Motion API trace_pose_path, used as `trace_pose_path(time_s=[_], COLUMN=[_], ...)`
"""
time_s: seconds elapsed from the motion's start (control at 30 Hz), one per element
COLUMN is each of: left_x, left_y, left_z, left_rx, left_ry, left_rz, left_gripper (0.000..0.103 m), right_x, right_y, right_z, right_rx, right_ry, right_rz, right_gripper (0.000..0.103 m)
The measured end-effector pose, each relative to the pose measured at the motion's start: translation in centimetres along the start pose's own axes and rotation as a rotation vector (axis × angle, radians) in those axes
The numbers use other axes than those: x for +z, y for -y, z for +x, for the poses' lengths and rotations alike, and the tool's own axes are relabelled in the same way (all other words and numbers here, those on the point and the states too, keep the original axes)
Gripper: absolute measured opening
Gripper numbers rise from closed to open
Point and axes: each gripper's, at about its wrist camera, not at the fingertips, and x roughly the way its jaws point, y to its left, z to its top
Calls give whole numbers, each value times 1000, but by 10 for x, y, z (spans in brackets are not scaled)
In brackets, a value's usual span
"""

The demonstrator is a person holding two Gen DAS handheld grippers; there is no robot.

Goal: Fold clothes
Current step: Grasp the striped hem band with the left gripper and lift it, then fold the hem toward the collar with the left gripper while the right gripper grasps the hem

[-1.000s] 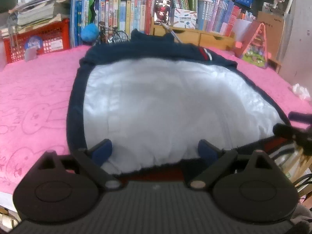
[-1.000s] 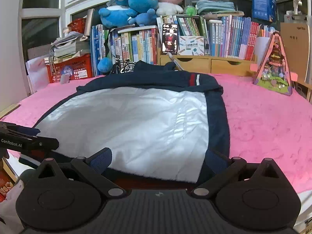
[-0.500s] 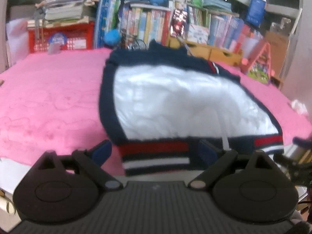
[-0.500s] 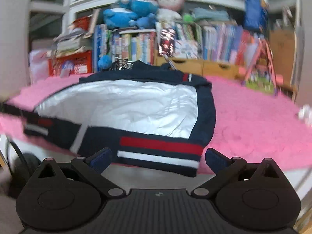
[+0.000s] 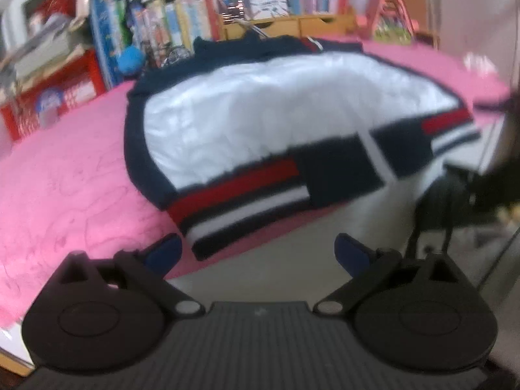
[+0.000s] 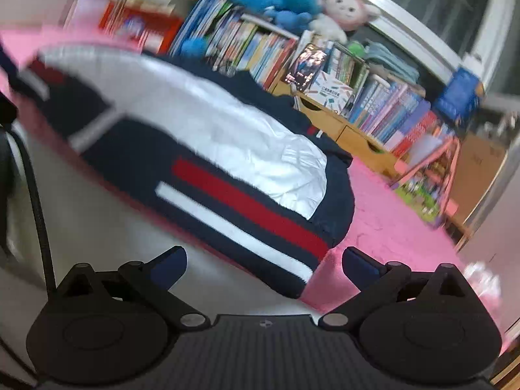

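A: What were the grippers doing?
B: The left gripper (image 5: 256, 253) and right gripper (image 6: 263, 265) both hung with fingers spread, holding nothing, just short of the table's (image 5: 65, 169) near edge

A: And the clothing?
B: A navy jacket (image 5: 276, 120) lay on the pink cover, white lining up, striped hem (image 6: 247, 211) nearest; this seemed between folds, and any next fold would need a grip on a hem corner

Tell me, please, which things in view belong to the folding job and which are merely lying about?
Job: jacket, pink blanket, left gripper and right gripper, both open.
Lying about: books, plush toys, red basket.
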Motion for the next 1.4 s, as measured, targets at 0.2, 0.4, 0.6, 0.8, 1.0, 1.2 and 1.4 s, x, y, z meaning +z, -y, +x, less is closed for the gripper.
trace_pose_path(time_s=[0.2,0.4,0.6,0.8,1.0,1.2,1.4], left_x=[7,21,62,117,144,153,147], left_y=[-10,-41,-65,-92,-115,-130,-141], left_z=[-1,-22,-10,8,51,96,142], left_rx=[128,176,174,161,90,72,35], left_ry=[50,152,179,226,172,97,-3], left_rz=[-11,-128,-170,-179,-256,-265,-295], left_gripper=[100,102,102,102,102,102,103], right_x=[17,39,66,108,130,129,117], right_y=[8,38,64,114,157,161,180], right_z=[-10,-35,9,40,106,150,165], right_rx=[-27,-24,-10,70,195,299,539], right_ry=[65,161,107,127,49,15,86], right_rz=[1,130,198,350,484,513,647], right_gripper=[103,103,103,103,103,103,103])
